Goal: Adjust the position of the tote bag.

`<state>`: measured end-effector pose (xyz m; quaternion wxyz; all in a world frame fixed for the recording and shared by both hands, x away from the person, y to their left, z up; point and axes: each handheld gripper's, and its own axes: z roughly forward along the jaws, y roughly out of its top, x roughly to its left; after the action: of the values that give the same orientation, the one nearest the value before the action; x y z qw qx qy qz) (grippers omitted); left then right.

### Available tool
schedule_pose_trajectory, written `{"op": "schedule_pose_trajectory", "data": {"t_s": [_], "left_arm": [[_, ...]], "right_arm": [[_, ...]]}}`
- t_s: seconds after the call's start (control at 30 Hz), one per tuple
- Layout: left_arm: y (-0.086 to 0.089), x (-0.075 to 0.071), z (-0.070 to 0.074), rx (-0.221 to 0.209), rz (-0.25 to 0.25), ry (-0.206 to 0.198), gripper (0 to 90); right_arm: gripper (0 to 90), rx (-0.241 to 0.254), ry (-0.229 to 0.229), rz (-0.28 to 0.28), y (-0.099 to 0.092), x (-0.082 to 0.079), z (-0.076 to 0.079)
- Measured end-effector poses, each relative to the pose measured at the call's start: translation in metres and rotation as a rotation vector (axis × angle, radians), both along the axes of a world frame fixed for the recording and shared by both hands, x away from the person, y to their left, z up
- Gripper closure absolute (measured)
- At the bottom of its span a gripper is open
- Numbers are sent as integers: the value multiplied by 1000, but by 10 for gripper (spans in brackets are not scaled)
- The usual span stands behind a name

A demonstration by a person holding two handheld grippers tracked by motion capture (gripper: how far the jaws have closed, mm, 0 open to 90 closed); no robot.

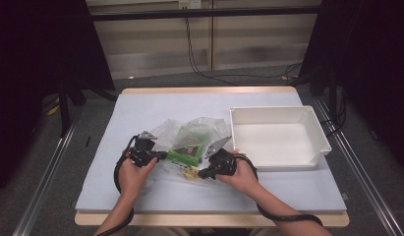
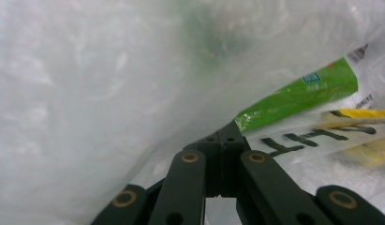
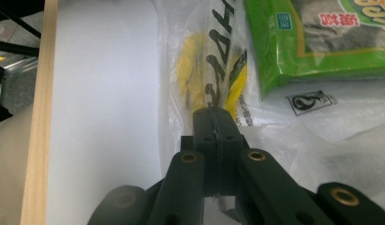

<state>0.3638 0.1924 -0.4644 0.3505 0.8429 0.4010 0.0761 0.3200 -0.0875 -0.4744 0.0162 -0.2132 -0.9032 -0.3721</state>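
A clear plastic bag [image 1: 205, 126] lies crumpled in the middle of the table with a flat green packet [image 1: 186, 150] inside it. My left gripper [image 1: 162, 156] comes in from the left, its jaws pressed together on the bag's film [image 2: 110, 93], right beside the green packet [image 2: 298, 96]. My right gripper [image 1: 202, 173] holds the bag's near side. In the right gripper view its jaws [image 3: 212, 112] are shut on a thin fold of the film [image 3: 321, 136], by yellow and black print [image 3: 195, 79]. The green packet [image 3: 321, 37] lies just beyond.
An empty white tray [image 1: 280, 109] stands to the right of the bag, close to my right hand. The pale blue table cover [image 1: 140, 108] is bare to the left and at the back. A wooden edge [image 3: 38, 117] runs along the table's front.
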Motion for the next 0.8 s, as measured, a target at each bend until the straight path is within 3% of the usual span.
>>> {"op": "schedule_pose_trajectory", "data": {"t_s": [0.07,0.23,0.3,0.4,0.6,0.7,0.8], "left_arm": [[-1,1,-1,11,-6,8,900],[-4,-1,-4,-24,-21,60,900],[-5,-3,-5,-2,-32,64,900],[-3,-2,-6,-15,-22,67,900],[-1,-2,-4,9,-24,60,900],[1,-2,-2,-23,-15,58,900],[1,-2,0,-44,-28,72,900]], "right_arm": [[900,9,5,-6,-3,1,-1],[900,17,16,-39,-7,1,-2],[900,15,9,-35,-8,2,-2],[900,11,9,-29,-9,2,-2],[900,4,9,-32,-12,1,-2],[887,3,10,-35,-12,0,-1],[794,22,9,-44,-9,-1,2]]}}
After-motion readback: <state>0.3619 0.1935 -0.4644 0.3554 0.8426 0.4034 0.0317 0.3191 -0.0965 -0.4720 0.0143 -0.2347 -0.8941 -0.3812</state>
